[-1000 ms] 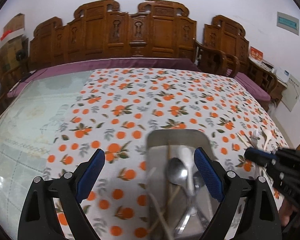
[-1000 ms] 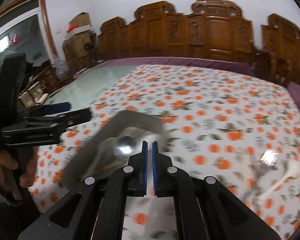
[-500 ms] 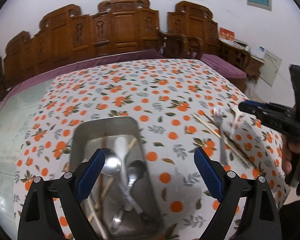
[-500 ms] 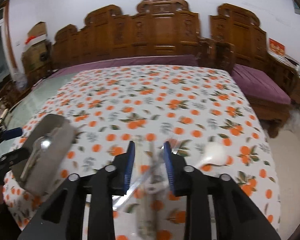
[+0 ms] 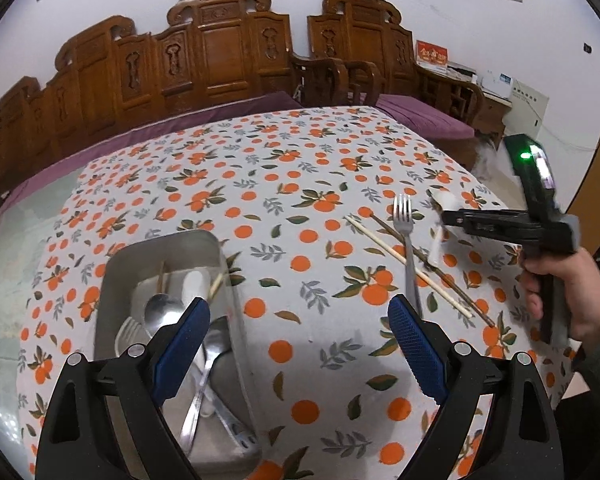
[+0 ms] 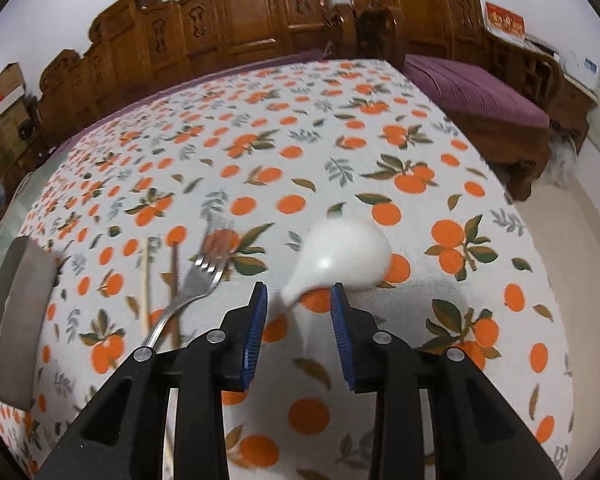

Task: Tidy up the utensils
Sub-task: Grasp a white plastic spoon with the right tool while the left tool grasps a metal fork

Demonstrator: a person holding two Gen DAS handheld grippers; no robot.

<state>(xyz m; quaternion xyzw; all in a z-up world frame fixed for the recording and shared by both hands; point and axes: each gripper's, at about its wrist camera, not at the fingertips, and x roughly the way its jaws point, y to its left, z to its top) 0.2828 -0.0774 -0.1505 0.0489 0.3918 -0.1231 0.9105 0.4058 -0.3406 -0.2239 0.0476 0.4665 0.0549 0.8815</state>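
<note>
While its jaws had just been parting, the right gripper (image 6: 298,300) hung unclenched over the white spoon's (image 6: 346,254) handle near the tablecloth's (image 6: 260,152) right edge; the left gripper (image 5: 300,320) gaped empty.

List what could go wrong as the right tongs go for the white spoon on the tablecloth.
1. The right tongs, whose jaws have just been opening, stand only partly open around the white spoon's thin handle; closing off-centre may flick the smooth spoon away.
2. The fork and chopsticks lie close beside it, so a sideways drift could knock or snag them.
3. The spoon sits near the tablecloth's edge; a push could send it to the floor.
</note>
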